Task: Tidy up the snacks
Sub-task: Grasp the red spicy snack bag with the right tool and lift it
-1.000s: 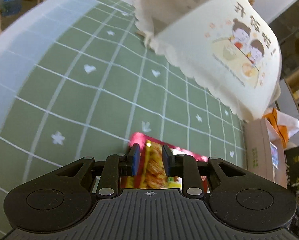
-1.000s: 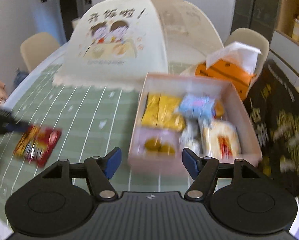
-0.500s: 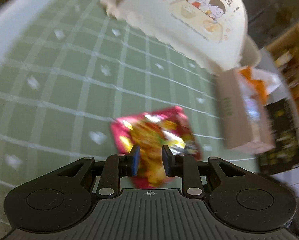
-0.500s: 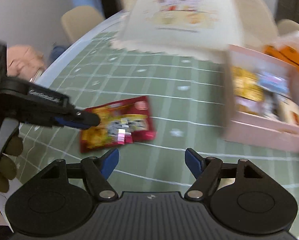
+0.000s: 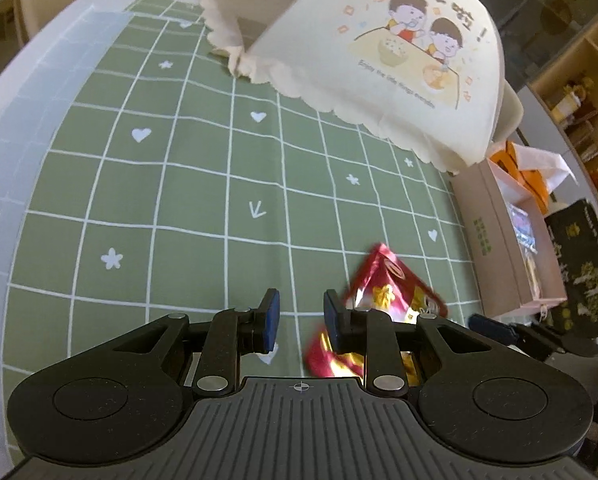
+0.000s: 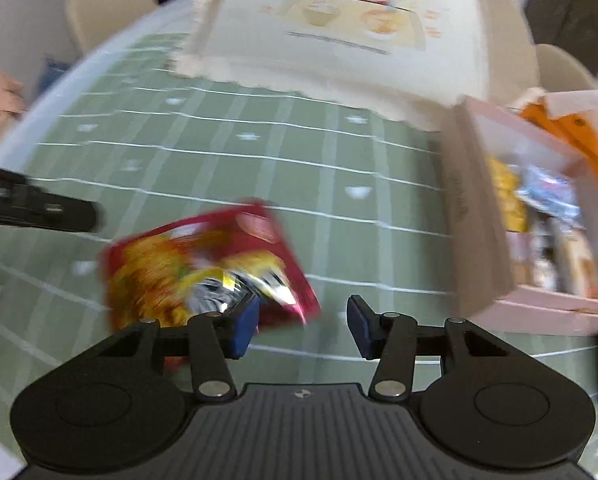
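Green checked tablecloth (image 5: 187,200), red snack packet (image 6: 203,264) lying crosswise, left gripper (image 5: 299,316) narrowly parted and empty, right gripper (image 6: 303,320) closing, empty.

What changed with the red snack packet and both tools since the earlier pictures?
The red packet has left the left tool, now empty, and sits at the right tool, which swung over from the box; its jaws have just been closing, packet edge by one finger, not clamped. Box and food cover stayed.
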Tool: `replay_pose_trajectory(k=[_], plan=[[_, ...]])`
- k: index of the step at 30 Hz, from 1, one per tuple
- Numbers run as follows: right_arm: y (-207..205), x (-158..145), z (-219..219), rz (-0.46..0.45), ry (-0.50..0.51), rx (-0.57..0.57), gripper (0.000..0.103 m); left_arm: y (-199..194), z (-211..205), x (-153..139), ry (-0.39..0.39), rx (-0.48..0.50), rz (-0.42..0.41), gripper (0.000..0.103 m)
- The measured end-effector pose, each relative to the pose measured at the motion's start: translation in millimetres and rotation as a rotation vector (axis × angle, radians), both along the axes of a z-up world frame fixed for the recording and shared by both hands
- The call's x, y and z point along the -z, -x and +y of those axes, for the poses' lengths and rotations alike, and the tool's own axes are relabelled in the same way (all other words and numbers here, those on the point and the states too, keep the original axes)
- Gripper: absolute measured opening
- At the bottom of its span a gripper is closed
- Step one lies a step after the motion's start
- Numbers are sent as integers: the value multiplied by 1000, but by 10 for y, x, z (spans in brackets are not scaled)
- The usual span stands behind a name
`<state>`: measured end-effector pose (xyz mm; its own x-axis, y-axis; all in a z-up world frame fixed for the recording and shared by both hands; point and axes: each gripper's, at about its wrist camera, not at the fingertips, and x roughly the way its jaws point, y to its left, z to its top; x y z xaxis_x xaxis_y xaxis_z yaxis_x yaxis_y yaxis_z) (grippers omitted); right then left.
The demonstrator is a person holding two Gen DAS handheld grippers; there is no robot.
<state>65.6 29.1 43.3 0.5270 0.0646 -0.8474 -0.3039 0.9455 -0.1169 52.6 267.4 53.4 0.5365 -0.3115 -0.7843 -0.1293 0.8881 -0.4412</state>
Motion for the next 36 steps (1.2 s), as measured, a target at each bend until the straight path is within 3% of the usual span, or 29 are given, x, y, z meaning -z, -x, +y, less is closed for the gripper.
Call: replay_pose_trajectory(k=[3,5,8,13,16,17,21,24,28,29,30,34,36], plan=[[-17,-91,-132,63,-120,71,58,15,118,18,39,-8,-18,28],[26,-139,-148,100,-226,135,75,36,214,33,47,-24,-26,28],[83,-134,13,161,-326,173,75,71,369,66,62,-53,-29,28],[-50,-30,383,152,-271,264,77,147,512,92,88,-53,-37,28],[-167,74,508,158,-244,336,83,208,517,110,90,-37,-36,28],[-190,97,547,153,-236,348,90,221,503,116,83,-29,-31,28],[-240,190,763,120,-151,334,103,255,455,147,82,-1,-18,28],[-232,218,835,83,-124,305,103,262,440,153,88,5,-11,28],[-195,142,816,92,-108,208,90,271,382,122,90,15,-14,28],[-153,86,823,75,-90,169,78,273,354,112,94,21,-15,28],[-94,15,831,46,-58,132,60,273,319,104,98,26,-16,28],[83,-180,722,12,-12,30,44,262,116,107,117,54,-7,28],[139,-229,594,8,-11,20,43,269,-6,126,113,69,2,28]])
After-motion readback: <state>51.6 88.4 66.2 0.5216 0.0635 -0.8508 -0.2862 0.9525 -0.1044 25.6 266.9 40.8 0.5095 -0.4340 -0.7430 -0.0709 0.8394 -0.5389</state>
